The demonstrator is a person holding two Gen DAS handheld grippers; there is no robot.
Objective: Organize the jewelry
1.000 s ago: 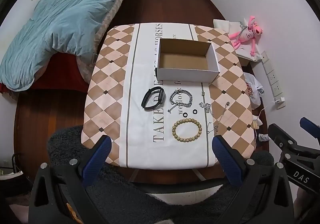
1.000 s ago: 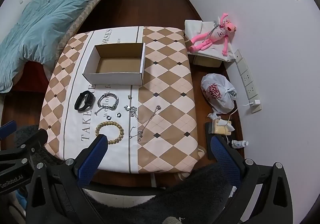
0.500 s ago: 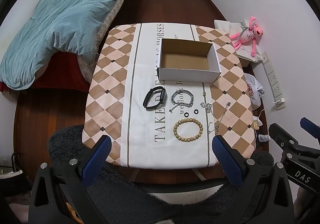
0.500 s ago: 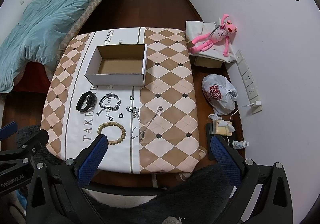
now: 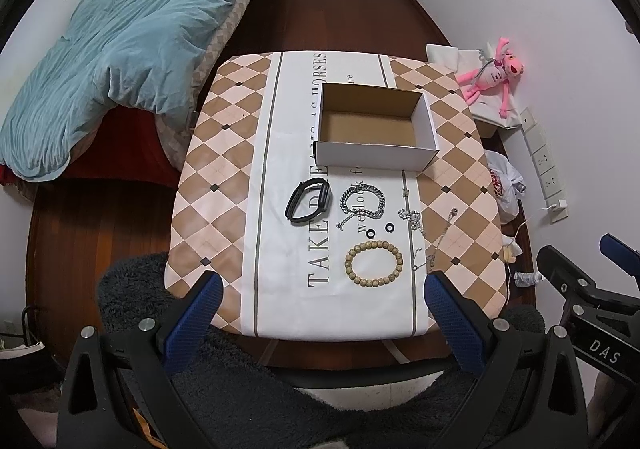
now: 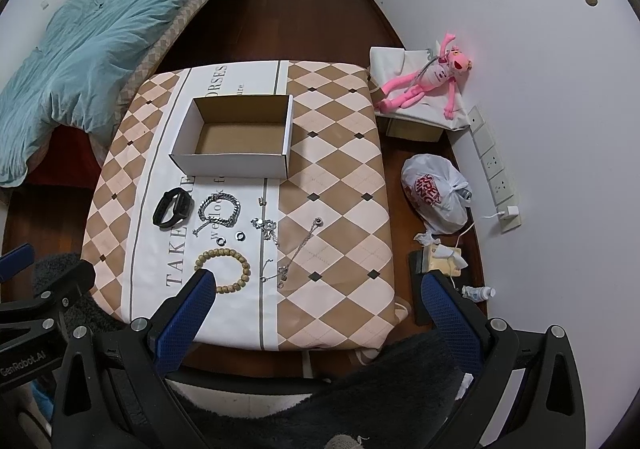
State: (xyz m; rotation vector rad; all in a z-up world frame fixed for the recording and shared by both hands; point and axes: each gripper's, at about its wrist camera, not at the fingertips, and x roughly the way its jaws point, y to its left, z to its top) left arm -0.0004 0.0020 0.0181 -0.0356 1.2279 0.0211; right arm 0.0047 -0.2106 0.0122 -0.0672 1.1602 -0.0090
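An open cardboard box stands empty on the checked tablecloth. In front of it lie a black band, a silver chain bracelet, two small black rings, a wooden bead bracelet and thin silver chains. My left gripper and right gripper both hover open above the table's near edge, with nothing between their fingers.
A bed with a teal duvet sits to the left. On the floor at right are a pink plush toy on a white cloth, a knotted plastic bag, tissues and wall sockets. A dark fuzzy seat lies below the grippers.
Both views have shifted slightly, so the table sits a bit higher and further right in frame. The jewelry and box have not moved.
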